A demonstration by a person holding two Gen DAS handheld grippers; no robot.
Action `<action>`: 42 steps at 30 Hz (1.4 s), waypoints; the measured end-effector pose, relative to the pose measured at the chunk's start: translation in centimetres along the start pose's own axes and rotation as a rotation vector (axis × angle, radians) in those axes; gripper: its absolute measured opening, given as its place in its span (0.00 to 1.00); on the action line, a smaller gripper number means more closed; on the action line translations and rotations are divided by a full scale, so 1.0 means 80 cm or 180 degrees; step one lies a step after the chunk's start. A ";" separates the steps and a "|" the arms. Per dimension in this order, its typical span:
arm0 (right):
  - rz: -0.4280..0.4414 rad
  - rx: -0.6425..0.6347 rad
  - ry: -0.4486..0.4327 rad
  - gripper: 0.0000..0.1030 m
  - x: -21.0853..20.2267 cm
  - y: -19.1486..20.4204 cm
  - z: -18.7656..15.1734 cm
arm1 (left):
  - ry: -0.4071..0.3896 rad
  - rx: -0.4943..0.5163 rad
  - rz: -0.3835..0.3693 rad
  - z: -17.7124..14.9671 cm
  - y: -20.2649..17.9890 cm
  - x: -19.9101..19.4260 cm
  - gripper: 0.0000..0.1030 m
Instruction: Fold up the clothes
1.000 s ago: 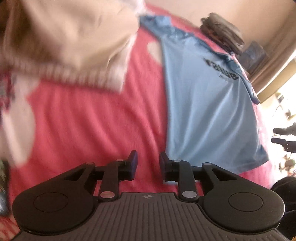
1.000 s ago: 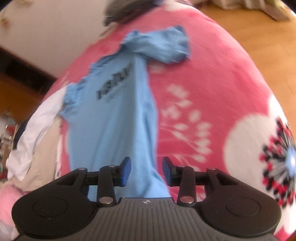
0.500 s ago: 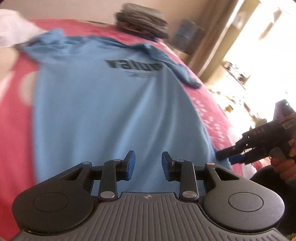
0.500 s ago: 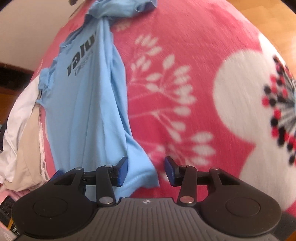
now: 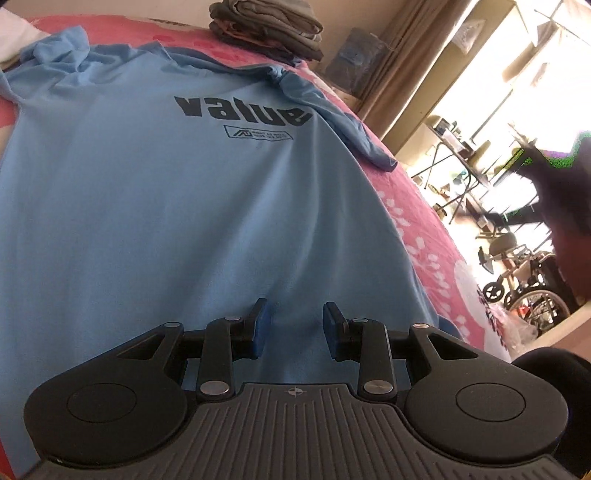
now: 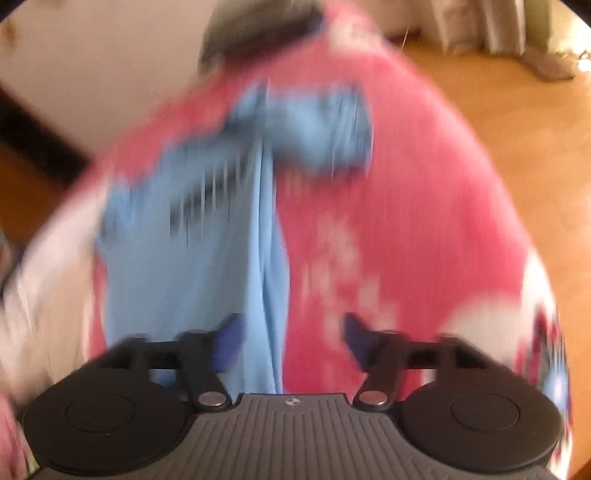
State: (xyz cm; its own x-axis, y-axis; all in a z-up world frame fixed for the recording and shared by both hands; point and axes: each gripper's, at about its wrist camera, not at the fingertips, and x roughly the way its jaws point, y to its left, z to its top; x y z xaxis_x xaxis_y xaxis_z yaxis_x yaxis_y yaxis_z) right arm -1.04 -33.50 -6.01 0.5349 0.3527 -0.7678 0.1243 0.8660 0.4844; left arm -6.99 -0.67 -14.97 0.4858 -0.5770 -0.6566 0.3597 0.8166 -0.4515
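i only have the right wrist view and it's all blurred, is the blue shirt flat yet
Observer: Mostly. In the left wrist view the blue shirt lies spread on the pink blanket, printed side up.
Operator: sleeves out?
Observer: One sleeve trails along the shirt's right edge, not spread out.
Operator: left gripper got anything
Observer: No. The left gripper is open over the hem, nothing between its fingers.
Operator: anything done already
Observer: A stack of folded clothes sits beyond the collar.

both wrist views share t-shirt (image 5: pixel 184 206)
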 end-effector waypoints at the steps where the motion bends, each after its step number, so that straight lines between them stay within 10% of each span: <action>1: -0.0008 0.0142 -0.0087 0.70 0.013 -0.007 0.021 | -0.0006 0.0026 0.0009 -0.001 -0.001 0.000 0.31; 8: -0.0116 0.1512 -0.0270 0.75 0.127 -0.069 0.097 | -0.0029 -0.0119 -0.0056 -0.002 0.008 0.001 0.31; 10: -0.0190 0.1396 -0.0412 0.55 0.132 -0.062 0.104 | -0.0035 -0.0172 -0.0080 -0.003 0.011 0.002 0.31; 12: -0.0294 0.1243 -0.0479 0.12 0.136 -0.056 0.111 | -0.0039 -0.0223 -0.0104 -0.003 0.014 0.003 0.31; 14: -0.0232 0.1325 -0.0470 0.05 0.137 -0.064 0.120 | -0.0044 -0.0243 -0.0124 -0.004 0.016 0.003 0.31; 21: -0.0416 0.0926 -0.1146 0.04 0.092 -0.057 0.192 | -0.0043 -0.0209 -0.0151 -0.003 0.019 0.005 0.31; 28: -0.0992 0.0521 -0.1252 0.05 0.115 -0.066 0.244 | -0.0041 -0.0140 -0.0119 -0.002 0.016 0.006 0.31; 34: -0.1518 0.0449 -0.1213 0.30 0.126 -0.103 0.250 | -0.0042 -0.0004 -0.0046 -0.003 0.010 0.006 0.31; 38: -0.1025 0.0839 -0.1585 0.30 0.051 -0.131 0.223 | -0.0050 0.0117 0.0032 -0.004 0.002 0.006 0.31; 42: -0.0139 0.1093 -0.1034 0.30 -0.007 -0.133 0.160 | -0.0061 0.0254 0.0129 -0.004 -0.007 0.002 0.31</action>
State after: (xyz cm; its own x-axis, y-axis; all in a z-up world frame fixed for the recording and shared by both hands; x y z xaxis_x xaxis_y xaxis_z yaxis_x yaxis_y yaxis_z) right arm 8.04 -47.46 -5.37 0.7500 0.1419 -0.6461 0.3924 0.6909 0.6072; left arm -7.36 -1.24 -15.02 0.5161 -0.5444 -0.6613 0.4015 0.8357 -0.3747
